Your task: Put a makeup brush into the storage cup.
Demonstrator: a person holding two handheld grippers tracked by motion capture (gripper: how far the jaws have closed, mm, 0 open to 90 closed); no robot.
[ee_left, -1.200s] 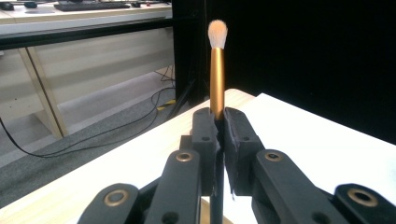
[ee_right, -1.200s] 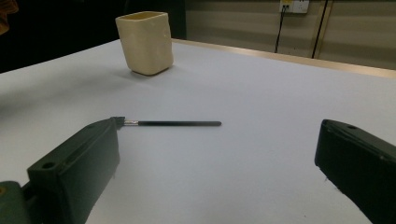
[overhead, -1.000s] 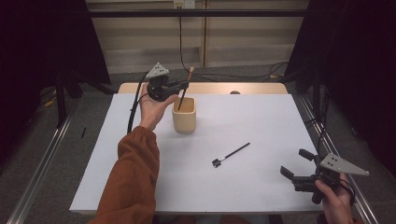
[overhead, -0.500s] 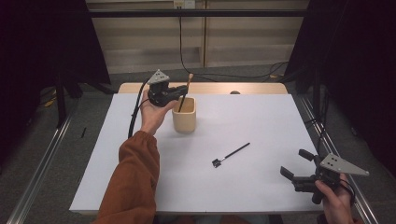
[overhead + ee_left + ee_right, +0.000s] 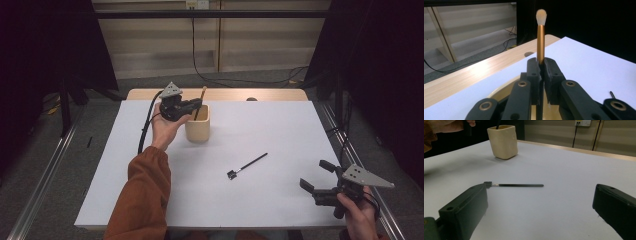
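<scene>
A cream cup [image 5: 198, 125] [image 5: 503, 142] stands on the white table top toward the far left. My left gripper [image 5: 196, 105] [image 5: 541, 65] hovers over its rim, shut on a copper-handled brush [image 5: 201, 100] [image 5: 540, 37] with pale bristles that stands upright with its lower end in the cup. A thin black brush [image 5: 247, 165] [image 5: 516, 185] lies flat mid-table. My right gripper [image 5: 315, 175] [image 5: 541, 205] rests open near the front right corner, aimed at that black brush, with nothing between its jaws.
The white sheet [image 5: 280, 130] covers most of a wooden table whose far edge [image 5: 270, 94] shows bare. A black cable [image 5: 145, 125] trails from the left gripper. Dark curtains and metal rails flank the table.
The left gripper with the copper brush has shifted slightly over the cup, the brush now standing more upright. The right gripper has stayed put.
</scene>
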